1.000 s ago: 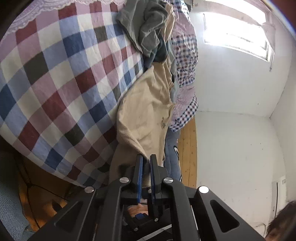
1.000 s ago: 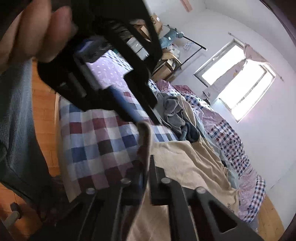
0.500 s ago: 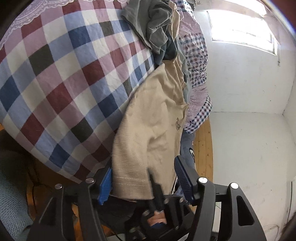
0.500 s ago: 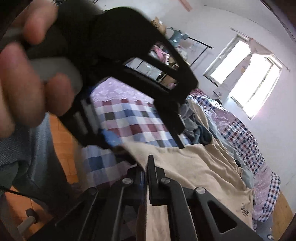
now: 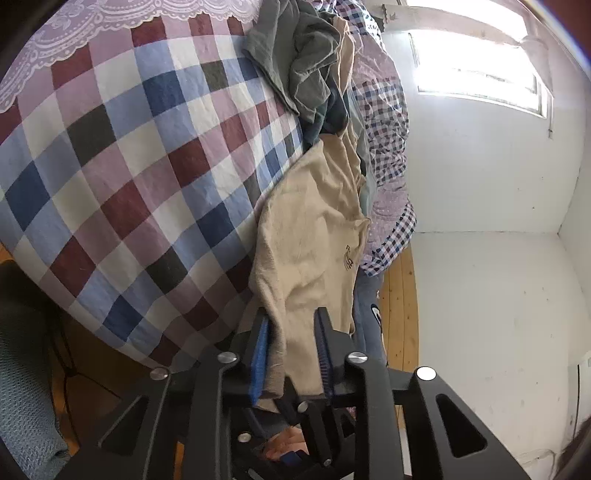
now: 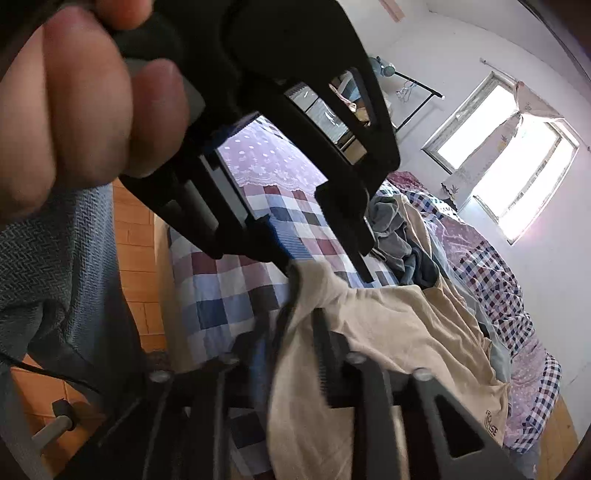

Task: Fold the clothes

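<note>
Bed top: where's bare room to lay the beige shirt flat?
Free: the checked quilt, between the lace trim and the beige shirt. Crowded: the grey clothes pile and small-check bedding toward the window. The shirt lies between the left gripper fingers.

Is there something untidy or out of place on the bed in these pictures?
Yes. A crumpled pile of grey and dark clothes lies unfolded on the checked bedcover. The beige T-shirt is rumpled and hangs over the edge of the bed, and a blue garment hangs over that edge toward the wooden floor.
</note>
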Demonstrator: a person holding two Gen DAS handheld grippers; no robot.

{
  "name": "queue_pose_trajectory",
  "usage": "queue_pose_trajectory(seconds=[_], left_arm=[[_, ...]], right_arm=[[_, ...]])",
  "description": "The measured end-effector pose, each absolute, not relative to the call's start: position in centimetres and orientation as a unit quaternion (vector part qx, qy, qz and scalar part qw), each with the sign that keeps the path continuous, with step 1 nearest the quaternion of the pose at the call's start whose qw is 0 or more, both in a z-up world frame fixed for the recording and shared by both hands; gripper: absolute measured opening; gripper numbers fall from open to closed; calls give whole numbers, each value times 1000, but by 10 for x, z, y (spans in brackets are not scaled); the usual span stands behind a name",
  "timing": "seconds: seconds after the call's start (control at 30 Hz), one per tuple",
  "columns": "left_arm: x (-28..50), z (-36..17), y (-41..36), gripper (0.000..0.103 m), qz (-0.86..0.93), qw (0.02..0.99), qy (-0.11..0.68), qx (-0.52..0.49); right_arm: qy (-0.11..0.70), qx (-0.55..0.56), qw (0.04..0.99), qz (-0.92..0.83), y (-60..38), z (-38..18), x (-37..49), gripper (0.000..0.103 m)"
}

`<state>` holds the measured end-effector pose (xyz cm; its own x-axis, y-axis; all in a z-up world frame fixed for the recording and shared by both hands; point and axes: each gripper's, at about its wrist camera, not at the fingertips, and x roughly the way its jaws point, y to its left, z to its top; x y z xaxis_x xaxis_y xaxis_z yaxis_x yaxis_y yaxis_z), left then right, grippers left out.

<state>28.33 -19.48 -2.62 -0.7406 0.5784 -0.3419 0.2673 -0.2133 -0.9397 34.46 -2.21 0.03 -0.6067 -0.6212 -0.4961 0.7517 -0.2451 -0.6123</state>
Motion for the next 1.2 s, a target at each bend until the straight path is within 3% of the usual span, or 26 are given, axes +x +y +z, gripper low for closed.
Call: queue_pose_trajectory(seconds=[0.1, 0.2, 0.33, 0.43, 0.5, 0.57, 0.67, 1.2], left_arm=[[282, -26, -194, 14, 699, 113, -617, -344], [281, -27, -193, 14, 696, 117, -618, -347], [281, -28, -192, 14, 691, 124, -619, -352], [284, -28, -195, 14, 689, 122, -625, -346], [286, -28, -196, 19, 692, 114, -622, -347], [287, -29, -196, 33, 694, 102, -619, -354], [287, -32, -194, 37, 692, 91, -614, -367], [283, -36, -180, 32, 703, 82, -576, -408]], right_arm=[[425, 72, 430, -793, -22, 4, 343, 37], [417, 78, 425, -800, -24, 8, 338, 35], [405, 84, 422, -807, -24, 13, 333, 11], [392, 88, 427, -810, -22, 19, 331, 5], [388, 87, 428, -812, -22, 22, 333, 5], [392, 82, 428, -810, -23, 22, 336, 5], [402, 79, 429, -805, -25, 19, 340, 5], [430, 90, 423, -792, -21, 8, 348, 12]])
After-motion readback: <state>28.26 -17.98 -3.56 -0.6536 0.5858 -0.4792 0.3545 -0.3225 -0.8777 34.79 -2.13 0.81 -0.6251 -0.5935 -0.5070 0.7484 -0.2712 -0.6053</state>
